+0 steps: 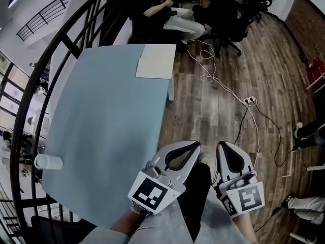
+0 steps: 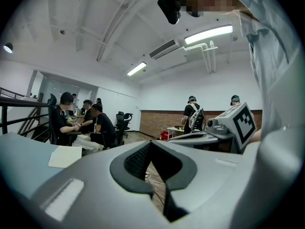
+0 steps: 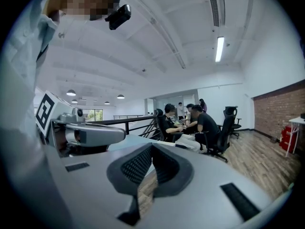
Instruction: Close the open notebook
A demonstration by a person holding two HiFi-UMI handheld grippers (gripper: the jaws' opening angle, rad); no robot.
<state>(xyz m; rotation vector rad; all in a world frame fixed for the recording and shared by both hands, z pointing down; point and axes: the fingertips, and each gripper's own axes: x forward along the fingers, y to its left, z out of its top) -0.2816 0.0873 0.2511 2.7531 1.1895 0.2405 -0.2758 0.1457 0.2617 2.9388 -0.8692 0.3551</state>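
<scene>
left tongs (image 1: 195,145) and right tongs (image 1: 222,145) are hanging shut, empty; the notebook (image 1: 156,61) is lying well ahead of them, probably light, floppy, best pinched at its cover edge

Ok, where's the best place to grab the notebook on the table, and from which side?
Take the notebook by its right-hand edge, probably coming from the right side of the table. It lies flat at the far right corner with that edge along the rim, so the tongs of the right gripper can slip on from off the table.

One notebook (image 1: 156,61), one cylinder (image 1: 49,161), two claws (image 1: 194,145) (image 1: 222,146)
</scene>
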